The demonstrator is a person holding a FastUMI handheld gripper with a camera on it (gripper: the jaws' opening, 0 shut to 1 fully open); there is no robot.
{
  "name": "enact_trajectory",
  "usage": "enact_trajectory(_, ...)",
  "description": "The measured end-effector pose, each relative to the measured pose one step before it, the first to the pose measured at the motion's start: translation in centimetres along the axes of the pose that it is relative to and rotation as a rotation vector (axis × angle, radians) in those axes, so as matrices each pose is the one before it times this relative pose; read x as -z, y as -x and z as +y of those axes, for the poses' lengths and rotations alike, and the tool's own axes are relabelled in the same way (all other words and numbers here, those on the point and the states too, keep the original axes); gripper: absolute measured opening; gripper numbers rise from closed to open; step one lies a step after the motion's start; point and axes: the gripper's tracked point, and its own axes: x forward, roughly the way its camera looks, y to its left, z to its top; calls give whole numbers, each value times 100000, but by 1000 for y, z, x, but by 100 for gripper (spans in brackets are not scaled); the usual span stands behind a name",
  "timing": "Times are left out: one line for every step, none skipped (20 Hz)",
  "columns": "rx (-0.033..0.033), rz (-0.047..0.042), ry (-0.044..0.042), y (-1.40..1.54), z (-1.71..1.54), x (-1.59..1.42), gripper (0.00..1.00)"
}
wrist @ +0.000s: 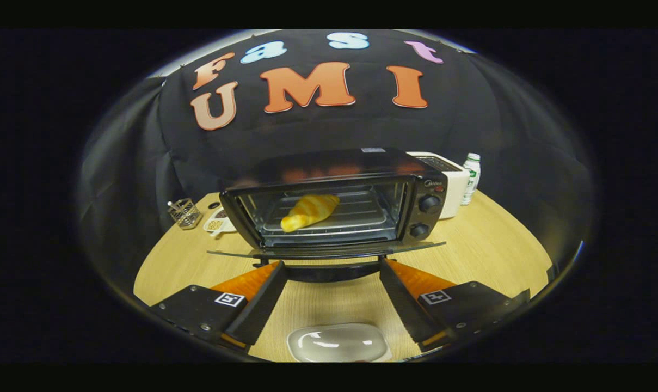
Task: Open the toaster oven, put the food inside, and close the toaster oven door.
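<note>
While the black toaster oven (334,204) stands at the middle of the round pale wooden table (486,256), its glass door (326,251) lies folded down flat toward the near side, leaving the chamber open. Inside, a golden, striped croissant-shaped pastry (309,211) rests on the metal rack tray (356,220), tilted with its far end toward the right. Two round black knobs (429,204) sit one above the other on the oven's right-hand panel.

The gripper (331,267) hangs just near of the lowered door, its two fingers spread wide with nothing between them; the fingertips (274,268) reach up to the door's near edge, where the dark curved door handle (331,272) spans the gap between them. Whether the tips touch the door I cannot tell.

On the near side of the table, between the finger bases, lies a glossy white oval dish (338,342).

To the far left of the oven stand a small wire basket (185,213) and, just beside it, a white shallow dish holding something brownish (217,223). Behind the oven on the right are a white boxy appliance (448,182) and, right of that, a small white bottle with a green label (471,177).
</note>
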Motion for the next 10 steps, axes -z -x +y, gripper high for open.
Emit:
enact_trajectory(-273,-999,-415,-299,85,-605,100)
enact_trajectory(-272,-788,-594,-251,69,-574,100)
enact_trajectory(-252,-722,-465,-280,52,-602,100)
enact_trajectory(-243,-679,-438,-249,10,-445,100)
enact_trajectory(-287,-790,-253,-163,-15,-445,100)
enact_trajectory(-259,-844,-542,-388,114,-452,100)
enact_trajectory(-235,-958,-742,-352,23,-507,100)
enact_trajectory(-365,-716,-882,-377,62,-474,100)
enact_trajectory(-587,-367,-682,-501,154,-379,100)
enact_trajectory(519,570,213,-473,-89,-5,100)
